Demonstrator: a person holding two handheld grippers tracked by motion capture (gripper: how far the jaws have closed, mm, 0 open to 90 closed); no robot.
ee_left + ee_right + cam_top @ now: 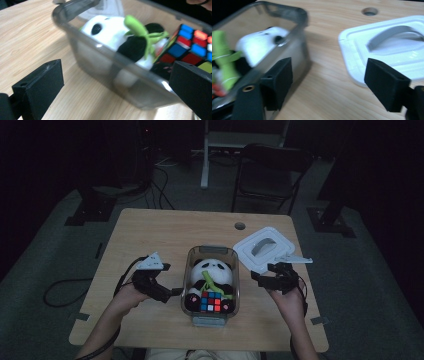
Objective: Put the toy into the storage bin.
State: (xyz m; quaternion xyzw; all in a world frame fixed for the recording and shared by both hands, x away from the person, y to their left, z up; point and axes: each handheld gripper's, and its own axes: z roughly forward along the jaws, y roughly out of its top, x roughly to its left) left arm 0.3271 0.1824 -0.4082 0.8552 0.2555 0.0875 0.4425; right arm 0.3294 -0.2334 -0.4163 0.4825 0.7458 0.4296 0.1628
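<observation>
Container (pixel 212 270) sits between both wide-open, empty claws.

A dim lab or office workspace: wooden desk (pixel 165 227) with a cable hole (pixel 240 226), black chair (pixel 270 172) beyond its far edge, cables (pixel 160 185) across grey carpet (pixel 50 250)

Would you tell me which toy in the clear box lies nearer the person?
The colourful puzzle cube; it sits at the box's near end, the panda plush behind it.
</observation>
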